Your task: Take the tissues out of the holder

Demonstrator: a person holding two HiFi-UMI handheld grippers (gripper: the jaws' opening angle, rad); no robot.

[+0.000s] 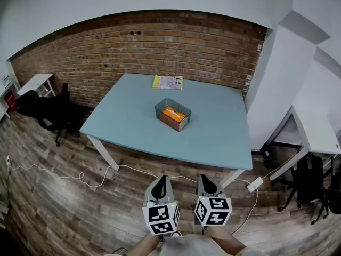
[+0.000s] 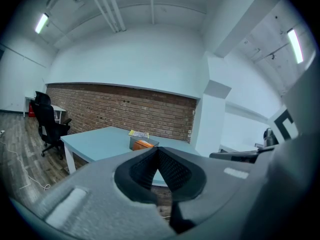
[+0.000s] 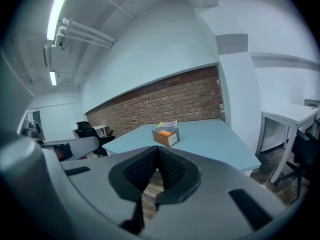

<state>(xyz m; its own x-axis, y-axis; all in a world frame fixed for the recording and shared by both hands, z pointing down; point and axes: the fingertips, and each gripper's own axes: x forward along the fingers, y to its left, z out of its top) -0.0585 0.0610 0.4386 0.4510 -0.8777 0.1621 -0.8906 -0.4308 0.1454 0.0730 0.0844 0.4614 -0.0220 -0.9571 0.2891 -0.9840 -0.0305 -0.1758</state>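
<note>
the tissues (image 1: 171, 112), a soft, light-looking orange pack, sit inside the holder (image 1: 160, 107), a stiff translucent rectangular box on the smooth pale-blue surface (image 1: 213, 127); they will likely crumple, so pinch the exposed top edge. the left gripper (image 1: 162, 181) and right gripper (image 1: 205, 179) hang well short of the holder, jaws pressed together, empty.

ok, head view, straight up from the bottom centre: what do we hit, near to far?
left gripper and right gripper side by side → white cable on the floor → blue table → clear holder with the orange tissues inside → yellow booklet → brick wall
</note>
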